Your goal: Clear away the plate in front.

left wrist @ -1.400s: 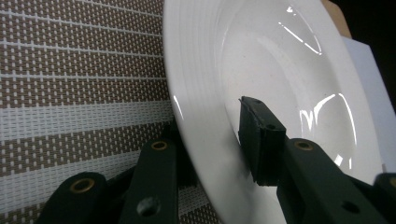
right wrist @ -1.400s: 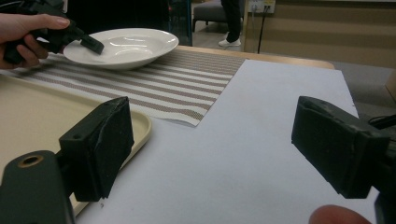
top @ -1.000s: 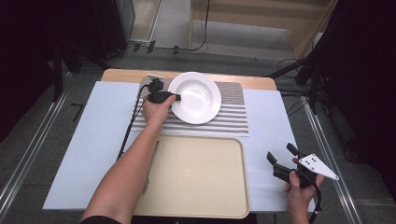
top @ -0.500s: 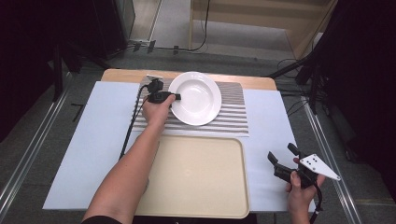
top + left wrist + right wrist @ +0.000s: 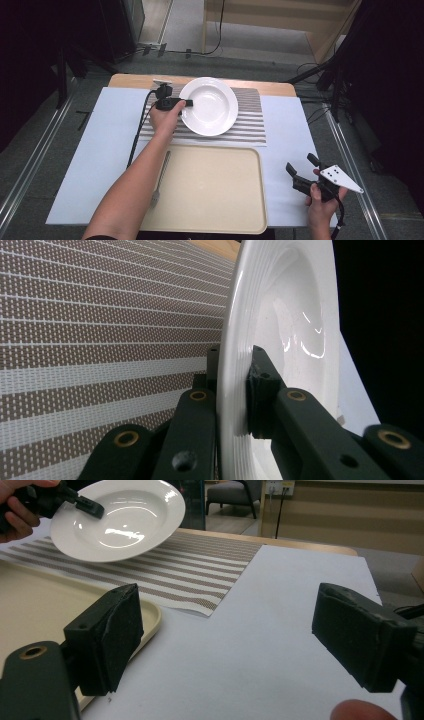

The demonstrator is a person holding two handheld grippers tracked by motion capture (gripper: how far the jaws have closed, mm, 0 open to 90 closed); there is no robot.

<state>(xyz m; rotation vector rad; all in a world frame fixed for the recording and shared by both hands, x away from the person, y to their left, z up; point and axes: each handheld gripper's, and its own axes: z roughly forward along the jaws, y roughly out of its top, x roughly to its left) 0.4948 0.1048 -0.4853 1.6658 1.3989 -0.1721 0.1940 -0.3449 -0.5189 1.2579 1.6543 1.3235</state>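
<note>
At upper centre of the high view, a white plate (image 5: 209,106) is held by its left rim above a striped placemat (image 5: 250,120). The rim is pinched between the two jaws of the left hand-held gripper (image 5: 186,103), one jaw under the plate and one on its upper face, as is seen close up in the left gripper view, where the plate (image 5: 280,340) stands edge-on between the closed pads. An edge grip is judged to be chosen because a flat plate offers no other purchase. In the upper left of the right gripper view the plate (image 5: 117,517) is seen tilted and clear of the placemat (image 5: 200,570), so it is judged to be lifted rather than resting.

Below the placemat, at lower centre of the high view, a beige tray (image 5: 210,190) lies with a fork (image 5: 161,177) along its left side; the tray is the likely destination. At lower right, the right hand-held gripper (image 5: 302,170) is kept apart over the white sheet (image 5: 285,165) covering the surface, its jaws spread wide and empty, apparently waiting.
</note>
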